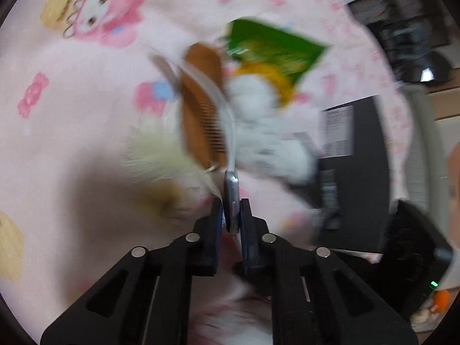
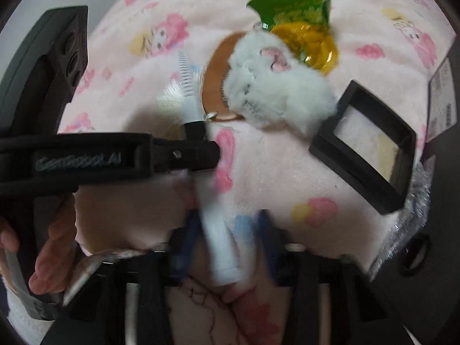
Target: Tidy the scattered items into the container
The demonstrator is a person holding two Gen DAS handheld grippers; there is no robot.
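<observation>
My left gripper is shut on the grey handle of a white comb; from the side, the same gripper holds that comb teeth up. My right gripper hangs over a white tube that lies between its blue fingers. A gap shows on the tube's right side, and this part is blurred. A wooden comb, a white fluffy plush, a green snack packet and a yellow item lie in a heap. A black square container sits to the right of the heap.
Everything rests on a pink cartoon-print blanket. A cream fur tuft lies beside the wooden comb. A person's hand grips the left tool's handle. Bubble wrap and dark boxes border the blanket on the right.
</observation>
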